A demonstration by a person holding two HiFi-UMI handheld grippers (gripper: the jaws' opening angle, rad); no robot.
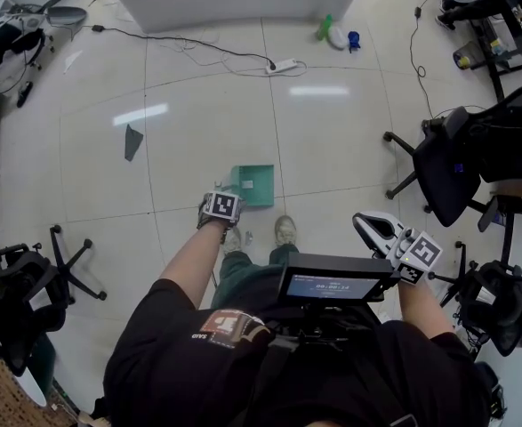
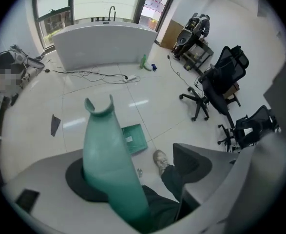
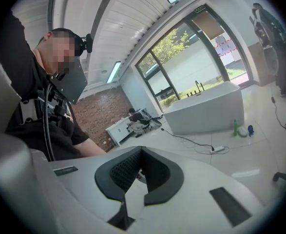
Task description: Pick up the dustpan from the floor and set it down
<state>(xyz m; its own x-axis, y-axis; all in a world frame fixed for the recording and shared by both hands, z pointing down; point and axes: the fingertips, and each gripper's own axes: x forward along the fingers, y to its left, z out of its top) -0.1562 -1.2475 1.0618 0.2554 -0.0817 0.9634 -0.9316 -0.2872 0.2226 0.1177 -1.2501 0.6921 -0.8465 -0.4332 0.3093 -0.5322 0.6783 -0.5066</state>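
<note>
Teal dustpan (image 1: 253,185), white floor (image 1: 198,149), black chair (image 1: 461,158)

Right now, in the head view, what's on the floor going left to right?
Dark scrap → green dustpan → green bottle → black office chair.

We count, by the left gripper (image 1: 222,206): green dustpan (image 1: 255,185) on the tiled floor (image 1: 198,123) just beyond it, our shoes (image 1: 285,230) just behind it; beyond the right gripper (image 1: 373,227): black office chair (image 1: 456,154); far ahead of both: power strip (image 1: 281,65)
</note>
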